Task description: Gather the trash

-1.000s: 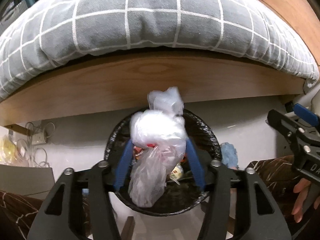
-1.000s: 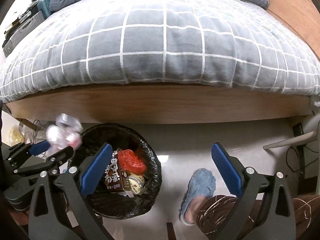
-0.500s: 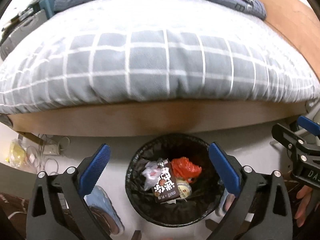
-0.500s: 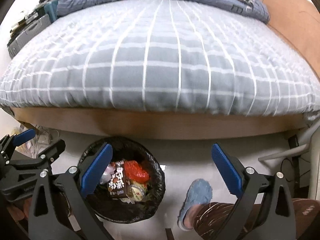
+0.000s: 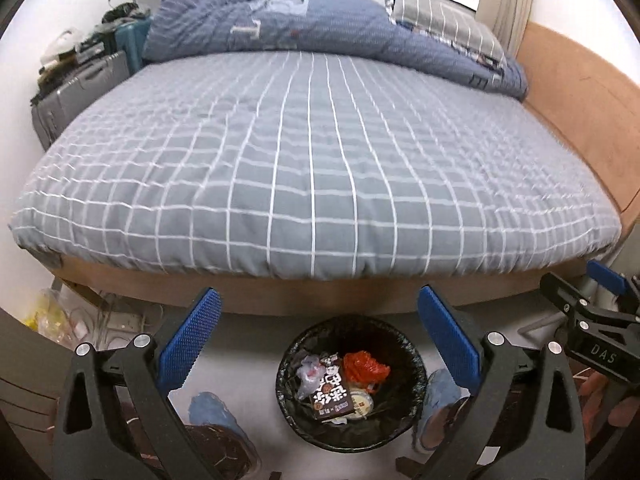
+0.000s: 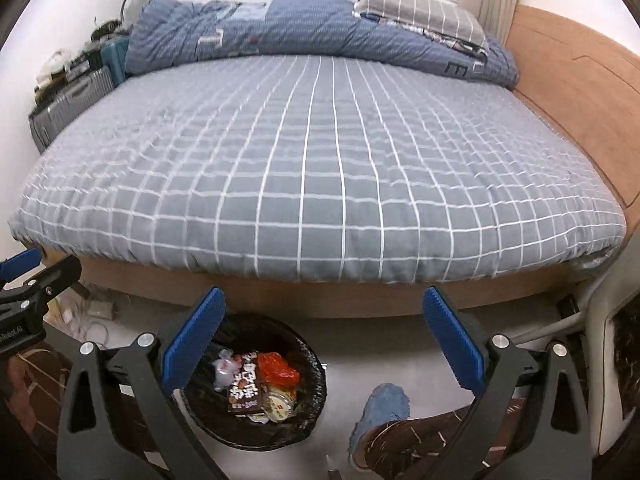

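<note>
A big bed (image 5: 312,184) has a grey checked sheet on top, with a blue blanket (image 5: 320,28) and a pillow (image 5: 444,20) bunched at the far end. The pale floor (image 6: 372,344) holds a black trash bin (image 5: 352,428) (trash inside).

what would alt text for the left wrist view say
Open left gripper with blue-padded fingers hangs above a round black-lined trash bin holding a crumpled clear plastic bag, red wrapper and dark printed packet, beside a grey checked bed.

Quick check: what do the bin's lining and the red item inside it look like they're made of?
Bin lining: thin black plastic film, glossy and wrinkled, crumpled over the rim. Red item: probably a crumpled plastic bag or wrapper, shiny with sharp creases; too small to be sure.
</note>
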`<action>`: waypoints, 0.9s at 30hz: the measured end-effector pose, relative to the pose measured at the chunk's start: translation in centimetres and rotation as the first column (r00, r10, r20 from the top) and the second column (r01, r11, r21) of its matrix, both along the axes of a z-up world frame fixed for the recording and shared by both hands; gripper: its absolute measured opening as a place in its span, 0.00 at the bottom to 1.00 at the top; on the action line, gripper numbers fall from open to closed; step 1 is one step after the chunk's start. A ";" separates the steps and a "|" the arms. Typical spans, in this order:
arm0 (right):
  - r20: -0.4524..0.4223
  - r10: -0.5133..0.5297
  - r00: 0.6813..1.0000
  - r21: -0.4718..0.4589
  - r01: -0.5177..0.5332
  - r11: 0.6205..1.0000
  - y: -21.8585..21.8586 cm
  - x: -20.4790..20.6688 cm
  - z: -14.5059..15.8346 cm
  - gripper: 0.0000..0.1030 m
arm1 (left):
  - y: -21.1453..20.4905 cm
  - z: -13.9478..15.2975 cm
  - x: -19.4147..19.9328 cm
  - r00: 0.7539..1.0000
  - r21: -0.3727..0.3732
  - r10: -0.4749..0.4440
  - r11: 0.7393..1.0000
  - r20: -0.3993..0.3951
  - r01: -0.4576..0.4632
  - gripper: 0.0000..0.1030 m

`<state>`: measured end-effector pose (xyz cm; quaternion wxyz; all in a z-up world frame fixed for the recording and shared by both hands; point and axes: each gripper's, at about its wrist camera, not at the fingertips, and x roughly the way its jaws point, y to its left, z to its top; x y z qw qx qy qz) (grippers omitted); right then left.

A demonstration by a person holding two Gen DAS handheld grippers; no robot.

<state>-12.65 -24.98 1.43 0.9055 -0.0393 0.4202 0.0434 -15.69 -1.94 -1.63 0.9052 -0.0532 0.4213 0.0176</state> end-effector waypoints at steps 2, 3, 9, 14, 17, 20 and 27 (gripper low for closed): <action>0.018 -0.002 1.000 0.010 0.002 1.000 -0.1 -0.7 1.3 0.93 | -0.1 1.4 -0.8 1.000 -0.005 -0.002 1.000 0.015 0.002 0.94; 0.028 -0.003 1.000 0.011 0.002 1.000 -0.2 -1.1 1.9 0.93 | 0.0 2.0 -1.1 1.000 -0.007 -0.005 1.000 0.022 0.005 0.94; 0.050 -0.013 0.999 0.032 0.011 0.999 -0.6 -3.3 4.3 0.93 | -0.4 3.9 -3.1 0.999 -0.001 -0.012 1.000 0.050 0.012 0.94; 0.064 -0.015 0.998 0.029 0.013 0.999 -0.6 -4.3 4.9 0.93 | -0.7 4.4 -4.1 0.998 -0.004 -0.023 1.000 0.055 0.023 0.94; 0.066 -0.014 0.998 0.026 0.012 1.000 -0.6 -4.4 5.0 0.93 | -0.8 4.4 -4.2 0.998 -0.004 -0.023 1.000 0.055 0.023 0.94; 0.067 -0.014 0.998 0.026 0.013 1.000 -0.6 -4.4 5.0 0.93 | -0.8 4.3 -4.2 0.998 -0.007 -0.020 1.000 0.054 0.020 0.94; 0.054 -0.017 0.998 0.033 0.015 0.999 -0.5 -4.2 4.5 0.93 | -0.7 4.0 -4.0 0.999 -0.002 -0.011 1.000 0.041 0.011 0.94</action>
